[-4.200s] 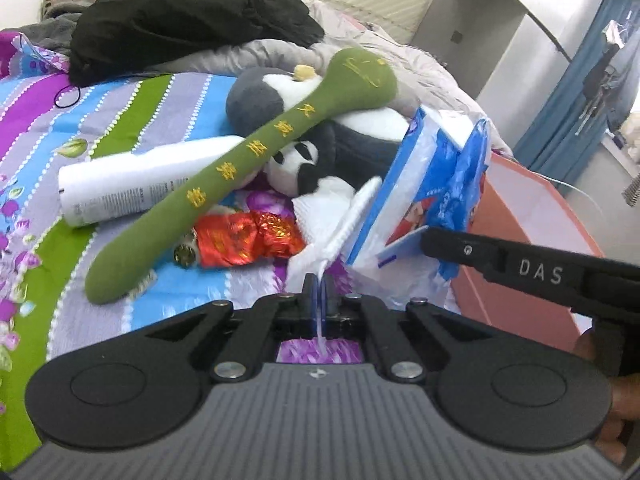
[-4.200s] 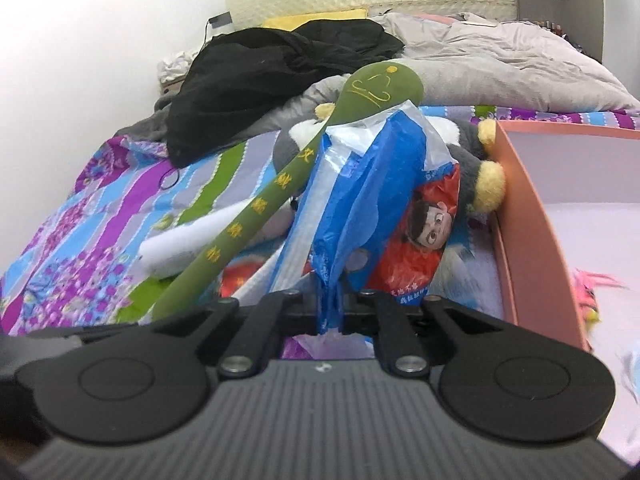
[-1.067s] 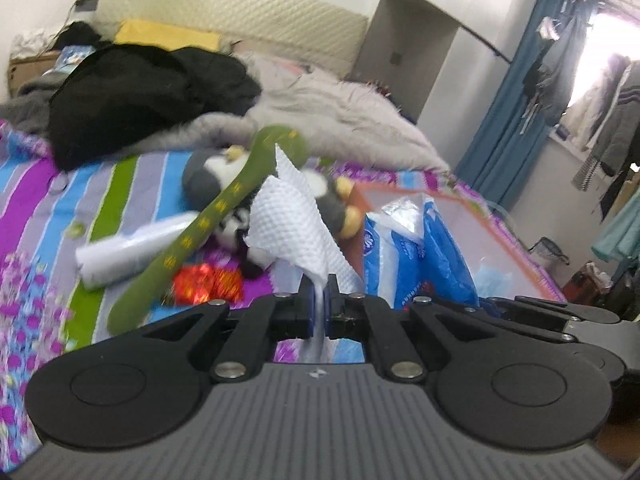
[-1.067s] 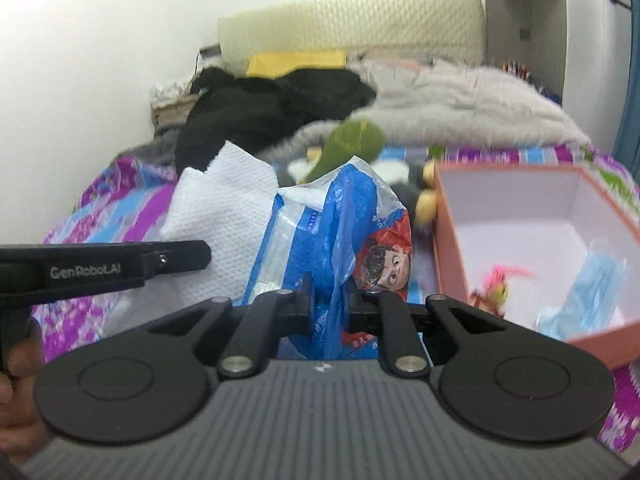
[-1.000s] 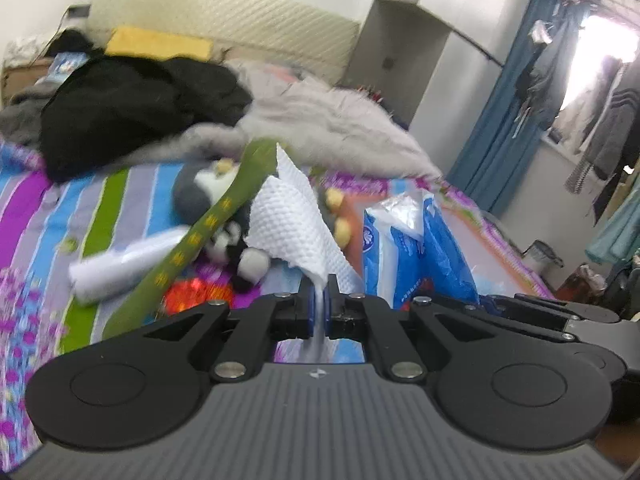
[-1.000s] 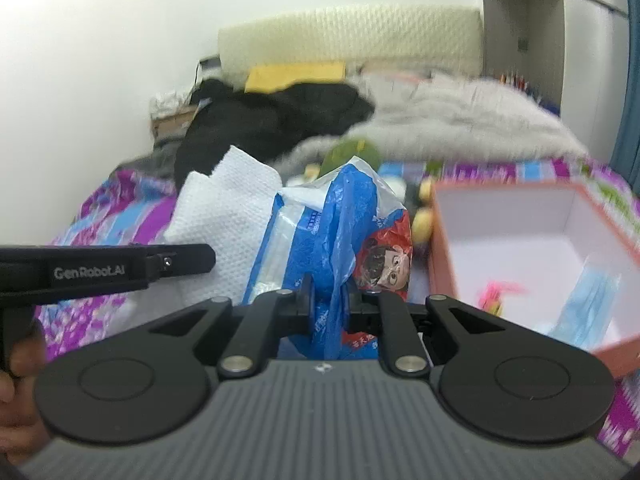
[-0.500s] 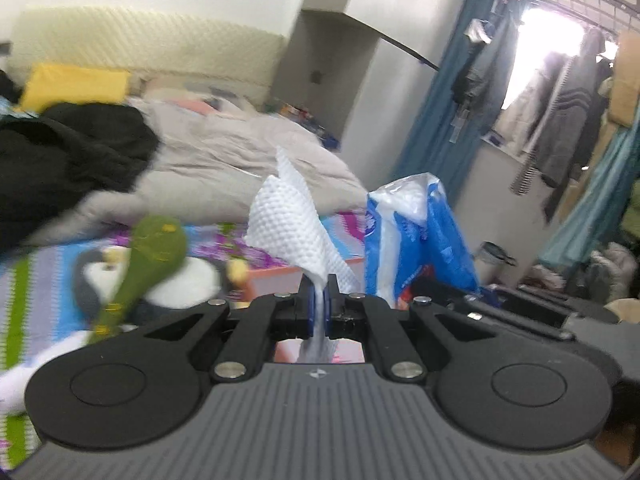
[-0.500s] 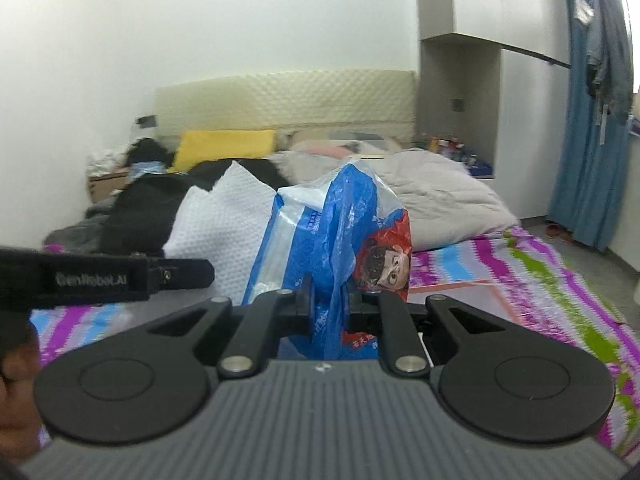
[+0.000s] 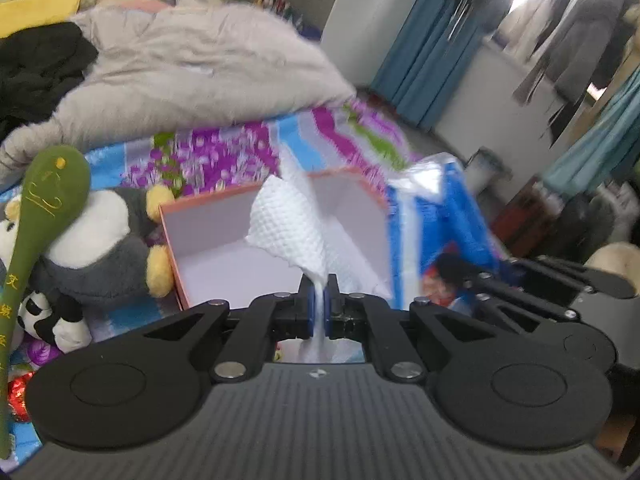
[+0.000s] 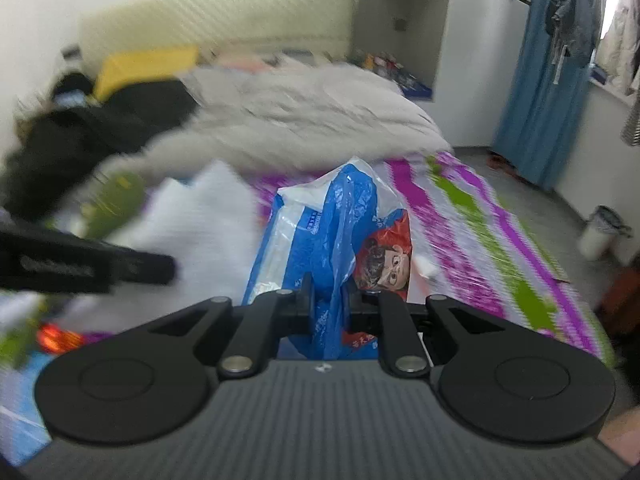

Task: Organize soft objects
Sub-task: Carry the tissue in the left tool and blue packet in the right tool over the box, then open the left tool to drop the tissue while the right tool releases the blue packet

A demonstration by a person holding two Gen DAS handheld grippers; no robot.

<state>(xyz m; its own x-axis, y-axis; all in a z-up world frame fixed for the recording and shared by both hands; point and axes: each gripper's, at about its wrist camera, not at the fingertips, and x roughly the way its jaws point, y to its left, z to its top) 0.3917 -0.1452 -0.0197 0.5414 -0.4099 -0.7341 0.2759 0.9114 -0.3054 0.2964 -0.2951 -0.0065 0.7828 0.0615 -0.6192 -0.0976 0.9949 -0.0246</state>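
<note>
Vs approx. 4 s ago: both loads were down among the bed clutter, now lifted clear and carried over to the box side. L gripper jaws clamped tight on 1 white embossed paper towel, which stands up from the pads in front of the open orange box; box interior looks white, contents hidden by the towel. R gripper jaws pinched on 1 blue plastic tissue pack w/ a cartoon face, held above the striped bedspread. Left on the bed: 1 penguin plush, 1 small panda plush, 1 long green plush stick, 1 red foil item. Both views motion-blurred.
</note>
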